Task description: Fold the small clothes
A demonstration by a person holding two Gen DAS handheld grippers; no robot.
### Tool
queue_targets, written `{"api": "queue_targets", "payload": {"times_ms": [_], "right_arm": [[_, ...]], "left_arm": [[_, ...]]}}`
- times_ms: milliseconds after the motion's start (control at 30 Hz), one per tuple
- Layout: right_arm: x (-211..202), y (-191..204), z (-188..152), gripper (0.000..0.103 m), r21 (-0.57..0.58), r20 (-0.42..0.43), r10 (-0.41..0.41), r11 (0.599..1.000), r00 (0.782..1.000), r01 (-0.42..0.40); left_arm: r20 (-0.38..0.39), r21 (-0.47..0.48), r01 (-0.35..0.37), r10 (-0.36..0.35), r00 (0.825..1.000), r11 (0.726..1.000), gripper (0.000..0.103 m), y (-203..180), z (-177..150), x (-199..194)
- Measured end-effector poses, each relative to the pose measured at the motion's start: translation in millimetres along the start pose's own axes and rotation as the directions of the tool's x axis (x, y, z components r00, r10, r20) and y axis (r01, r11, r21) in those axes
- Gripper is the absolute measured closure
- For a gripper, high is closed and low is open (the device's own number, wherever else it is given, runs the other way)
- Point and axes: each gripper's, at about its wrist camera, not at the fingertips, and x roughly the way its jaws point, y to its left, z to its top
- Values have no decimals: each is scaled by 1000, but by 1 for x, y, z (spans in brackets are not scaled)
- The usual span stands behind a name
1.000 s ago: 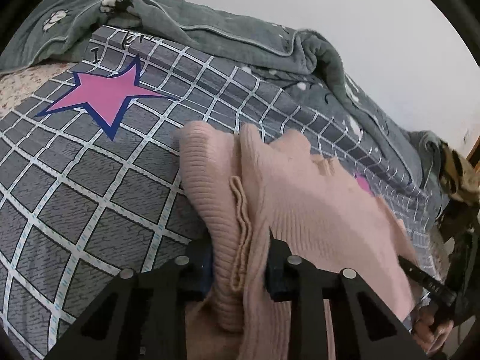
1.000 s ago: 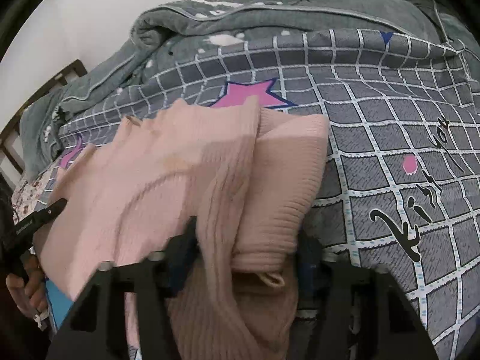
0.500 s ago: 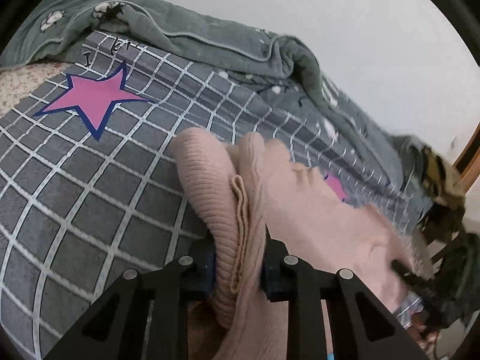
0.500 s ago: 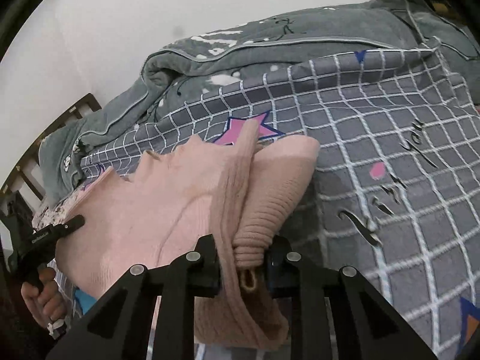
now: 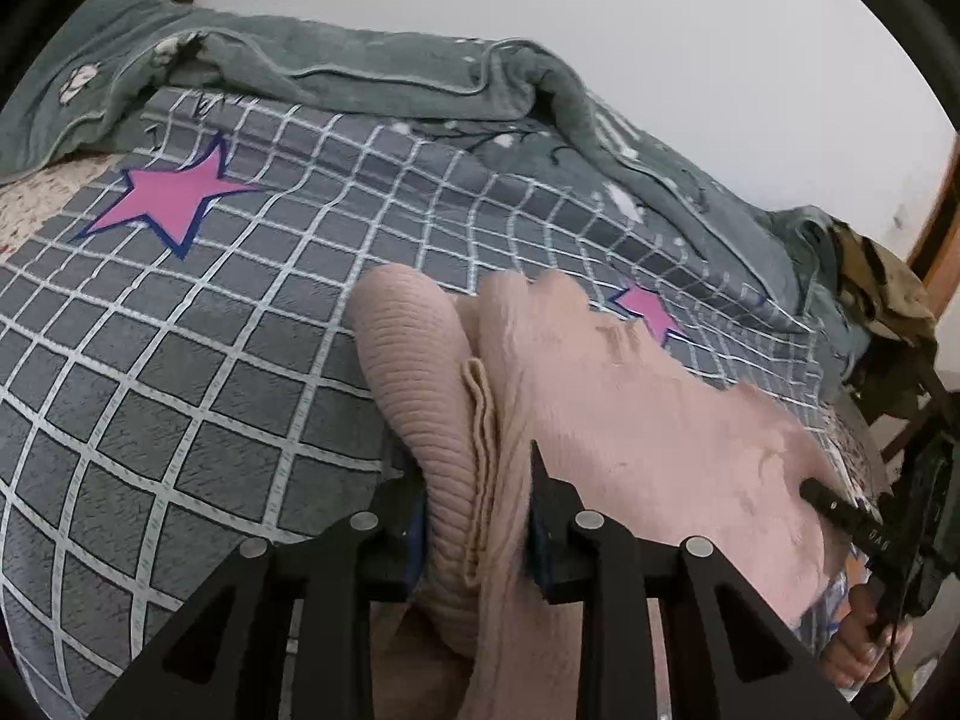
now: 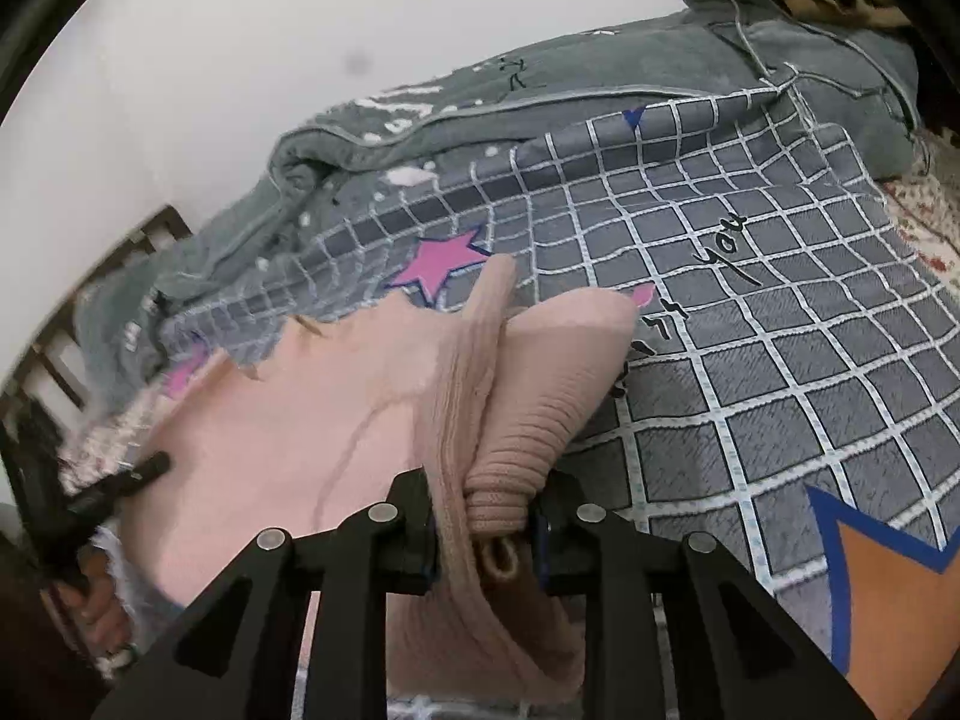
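Pink knit sweater (image 5: 630,420) hangs stretched between both grippers above a grey checked blanket (image 5: 180,360). Left gripper (image 5: 477,516) pinches one bunched ribbed edge at lower centre; right gripper (image 6: 486,525) clamps the other. Thick bunched folds could slip free if the two pull apart, spoiling the fold. Open blanket lies ahead; a rumpled grey quilt (image 6: 600,90) rims the top.

A plain white wall (image 5: 660,30) filled the top of the frame. Below it lay a bed with a grey checked cover (image 5: 180,360) (pink stars printed on it) and a rumpled grey-green blanket (image 5: 360,66); dark wooden slats (image 6: 78,324) stood at mid left.
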Motion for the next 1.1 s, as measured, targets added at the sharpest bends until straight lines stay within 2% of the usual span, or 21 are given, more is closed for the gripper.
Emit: {"api": "queue_targets", "payload": {"times_ms": [100,200,300,367,433,500,633,700,867,933,1000,1100], "right_arm": [[16,1,-1,66,17,4,-57,998,998,57],[23,5,0,62,1,1,-98,995,995,98],[9,8,2,55,-29,29,-158,987,987,159],[-10,10,4,49,-21,79,-199,979,977,201],[-26,16,5,48,7,123,-221,975,967,222],[-39,30,1,48,-6,154,-213,976,965,216],[-42,81,-16,48,-146,153,-128,978,980,151],[-35,110,-27,48,-239,141,-96,962,985,128],[-1,146,-53,48,-335,68,-98,935,993,115],[11,152,-59,47,-354,85,-138,921,987,159],[17,152,-59,47,-356,101,-157,916,982,183],[29,150,-49,47,-327,73,-176,926,982,190]], "left_arm": [[-6,-48,-20,20,1000,999,67,11,2,8],[-11,-67,-25,25,1000,997,61,19,2,15],[-12,-55,-29,29,1000,998,60,19,1,16],[2,-27,-55,55,998,998,51,15,-1,15],[17,-10,-94,94,995,996,46,12,-2,15],[11,-16,-94,94,996,995,46,13,-2,15],[5,-23,-87,87,996,996,46,13,-1,14],[3,-17,-88,89,996,996,45,13,-1,13],[-5,-1,-82,82,997,997,43,13,-4,13],[-5,5,-79,79,997,997,43,13,-4,12],[-10,5,-74,74,997,997,43,13,-4,11],[-14,5,-69,69,998,998,43,13,-5,11]]}}
